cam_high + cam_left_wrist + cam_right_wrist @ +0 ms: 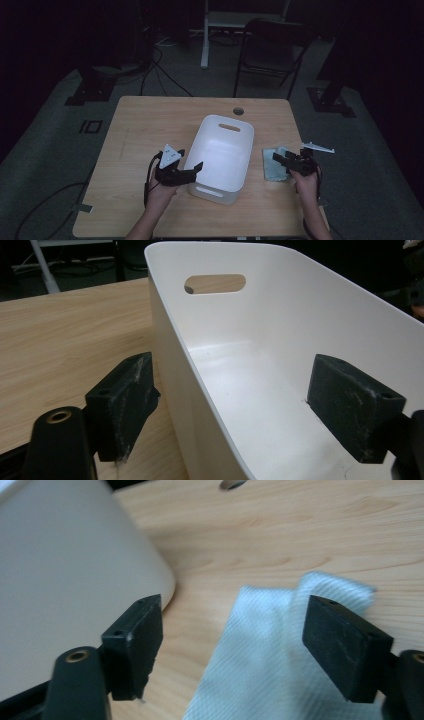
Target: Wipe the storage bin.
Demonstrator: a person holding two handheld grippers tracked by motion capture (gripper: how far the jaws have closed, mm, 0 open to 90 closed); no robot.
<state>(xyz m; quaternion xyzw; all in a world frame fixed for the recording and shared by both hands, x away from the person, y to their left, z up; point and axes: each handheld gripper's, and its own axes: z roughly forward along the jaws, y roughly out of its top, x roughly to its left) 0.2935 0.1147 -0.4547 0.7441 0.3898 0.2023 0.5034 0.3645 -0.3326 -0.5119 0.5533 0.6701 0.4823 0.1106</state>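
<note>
A white plastic bin [220, 122] with cut-out handles stands mid-table. My left gripper [191, 160] is at its near-left wall, open. In the left gripper view its jaws [240, 405] straddle that wall [175, 365], one pad outside and one inside, neither pressing. A pale blue cloth [274, 167] lies flat on the table to the right of the bin. My right gripper [282, 159] hovers over the cloth, open. In the right gripper view the cloth [260, 650] lies between and below the spread jaws [235, 645], and the bin's outer side [65, 570] is at the left.
The wooden table [150, 130] has a round cable hole [238, 110] behind the bin. A dark folding chair [272, 50] and a white stand [205, 35] are on the floor beyond the far edge, with cables nearby.
</note>
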